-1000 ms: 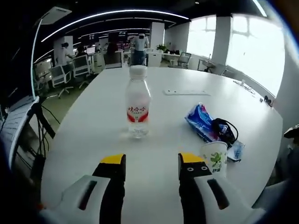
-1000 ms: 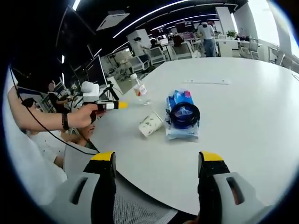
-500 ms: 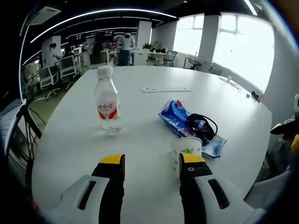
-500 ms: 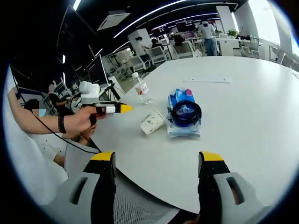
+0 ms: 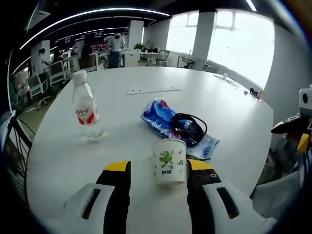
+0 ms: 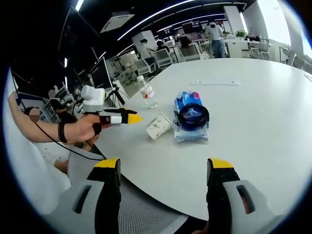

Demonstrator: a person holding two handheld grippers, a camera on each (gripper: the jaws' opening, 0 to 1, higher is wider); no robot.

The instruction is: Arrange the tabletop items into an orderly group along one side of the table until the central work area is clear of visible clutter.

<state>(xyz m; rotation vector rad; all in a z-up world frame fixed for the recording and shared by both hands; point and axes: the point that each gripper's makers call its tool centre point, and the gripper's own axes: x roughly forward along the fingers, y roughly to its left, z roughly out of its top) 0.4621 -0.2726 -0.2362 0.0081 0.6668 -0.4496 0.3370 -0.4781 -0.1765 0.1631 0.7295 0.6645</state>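
Observation:
A white paper cup (image 5: 169,161) with a green print stands upright just ahead of my left gripper (image 5: 158,169), whose yellow-tipped jaws are open on either side of it without touching. Behind the cup lies a blue packet (image 5: 159,113) with a coiled black cable (image 5: 188,127) on top. A clear water bottle (image 5: 85,108) with a red label stands further left. In the right gripper view, the left gripper (image 6: 127,117) points at the cup (image 6: 158,127), beside the packet (image 6: 190,127), cable (image 6: 193,115) and bottle (image 6: 146,92). My right gripper (image 6: 164,165) is open over the table's near edge, holding nothing.
The round white table (image 6: 253,122) has a flat white strip (image 6: 214,84) near its middle and bare room to the right. A hand and forearm (image 6: 63,131) hold the left gripper. Office chairs, desks and people stand beyond the far edge. The right gripper (image 5: 295,127) shows at the right.
The left gripper has swung right and moved in on the cup, which now stands between its jaw tips. The bottle has slid to the left of that view. The right gripper has stayed put.

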